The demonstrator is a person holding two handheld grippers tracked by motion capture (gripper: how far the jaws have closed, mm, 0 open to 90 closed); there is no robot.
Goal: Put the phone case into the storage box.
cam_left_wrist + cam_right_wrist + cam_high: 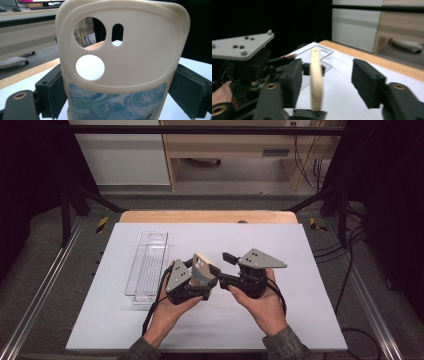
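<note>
A cream phone case [202, 270] with camera cut-outs and a blue swirl print stands upright above the middle of the white table top. My left gripper [204, 282] is shut on it: in the left gripper view both pads [53, 97] press on the side edges of the case [120, 62]. My right gripper [225, 268] faces it from the right, open. In the right gripper view the case [315, 80] shows edge-on between the jaws of the right gripper [329, 82], with a wide gap to the right pad [367, 82].
A clear plastic tray [147, 265] lies lengthwise on the left part of the white table top [300, 310]. Beyond the far wooden table edge [207, 216] are floor and cabinets. Metal rails run along both sides.
</note>
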